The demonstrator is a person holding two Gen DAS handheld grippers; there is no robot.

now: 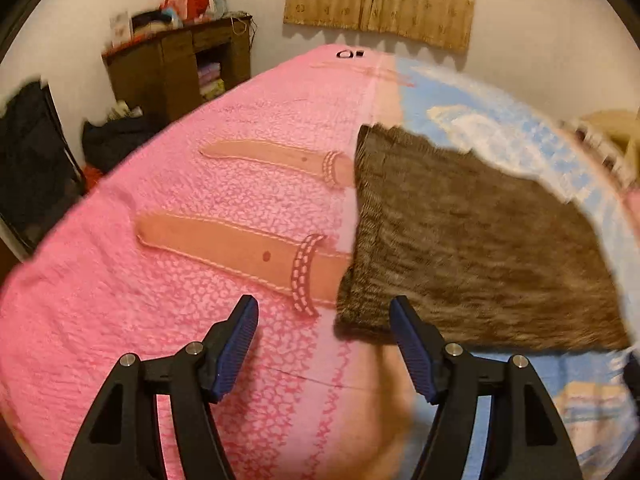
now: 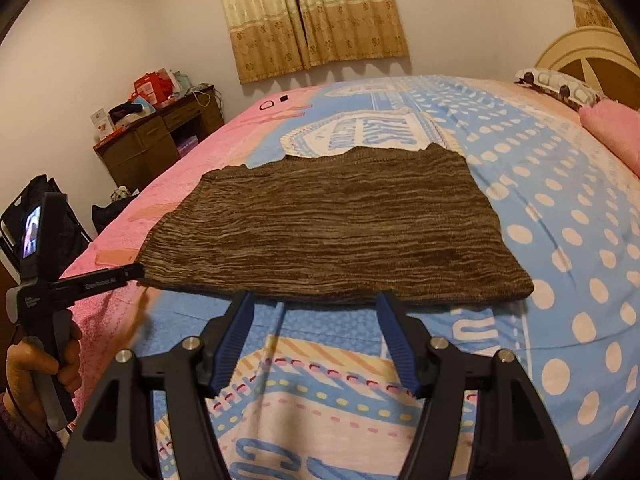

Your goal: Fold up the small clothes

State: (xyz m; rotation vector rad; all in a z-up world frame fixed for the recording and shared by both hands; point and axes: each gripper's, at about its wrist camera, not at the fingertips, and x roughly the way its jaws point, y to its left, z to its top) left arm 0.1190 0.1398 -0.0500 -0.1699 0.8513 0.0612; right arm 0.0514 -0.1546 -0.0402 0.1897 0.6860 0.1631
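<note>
A brown striped knit garment [image 2: 340, 224] lies flat on the bed, folded into a rough rectangle; it also shows in the left wrist view [image 1: 472, 240]. My left gripper [image 1: 324, 308] is open and empty, just before the garment's near left corner. It also shows from the side in the right wrist view [image 2: 134, 270], its tip at that corner. My right gripper [image 2: 314, 300] is open and empty, at the garment's near edge, around its middle.
The bed cover [image 2: 560, 240] is pink on the left and blue with white dots on the right. A pink pillow [image 2: 616, 132] lies at the far right. A brown desk [image 2: 160, 136] with clutter and dark bags [image 1: 32, 160] stand beside the bed on the left.
</note>
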